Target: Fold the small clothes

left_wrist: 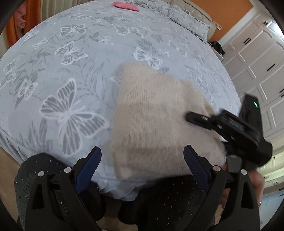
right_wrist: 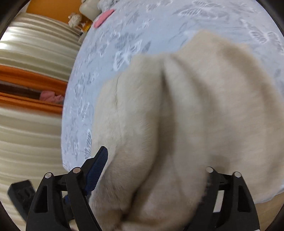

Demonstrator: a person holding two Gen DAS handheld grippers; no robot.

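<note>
Beige knit garment (left_wrist: 156, 115): lies on the bed (left_wrist: 74, 58) near its front edge, partly doubled over, one raised crease running along it in the right wrist view.
Left claw (left_wrist: 142, 160): spread wide and holding nothing, poised just above the garment's near edge, blue ribbed pads (left_wrist: 88, 170) bare.
Right claw (right_wrist: 152, 177): fingers set wide; garment bunches up between them, covering the right finger; probably not pinching, though blur leaves that unsure.
Right claw from the left wrist view: dark body at the garment's right edge.
Pink cloth (left_wrist: 126, 6): at the bed's far edge, well apart from the garment.
Bedcover: pale grey-blue, butterfly print.
</note>
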